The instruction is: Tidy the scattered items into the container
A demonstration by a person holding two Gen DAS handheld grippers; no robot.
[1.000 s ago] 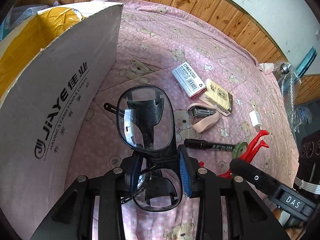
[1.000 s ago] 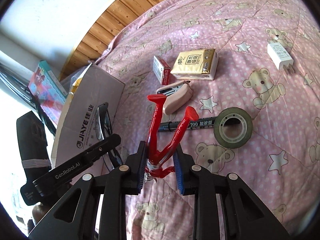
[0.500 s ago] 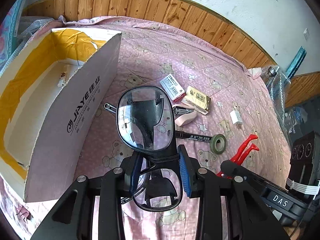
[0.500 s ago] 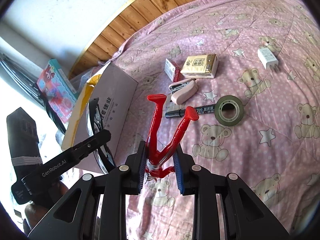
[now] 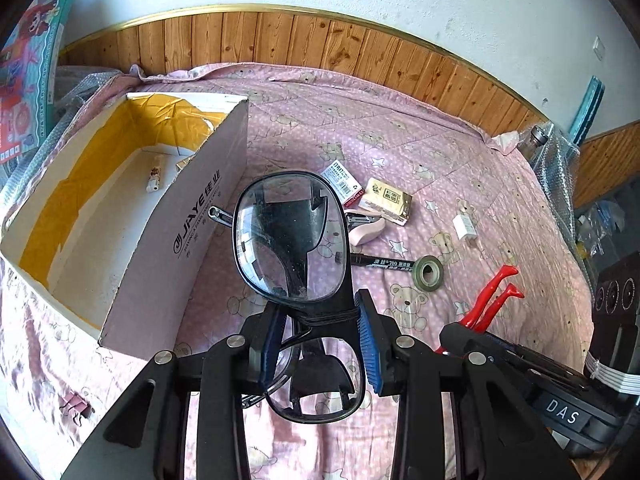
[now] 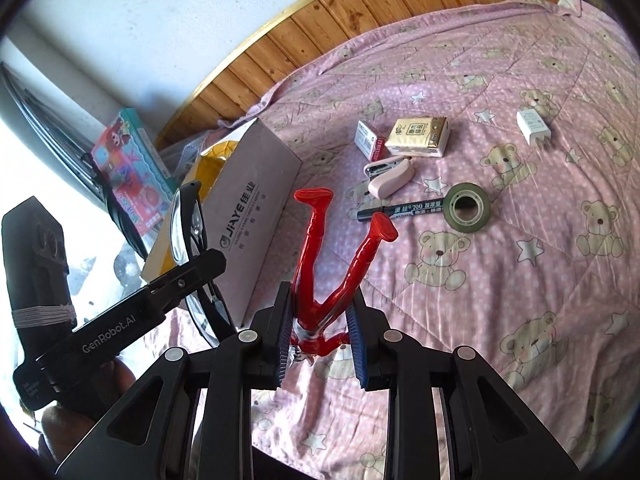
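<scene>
Left hand-held gripper [image 5: 320, 344] clamped on black glasses [image 5: 290, 236] at frame centre, right hand-held gripper [image 6: 320, 338] clamped on red figurine [image 6: 340, 256], open cardboard box [image 5: 192, 216] at left on pink bed [image 5: 460, 168], marker [image 6: 400, 213] and tape roll [image 6: 468, 208] at upper right.

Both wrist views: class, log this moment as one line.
left gripper: shut on glasses | right gripper: shut on red figure | cardboard box: open, neither item inside

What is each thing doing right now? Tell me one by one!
left gripper: shut on glasses
glasses: held up
right gripper: shut on red figure
red figure: held, legs forward
box: open
marker: capped, lying
stapler: closed
</scene>
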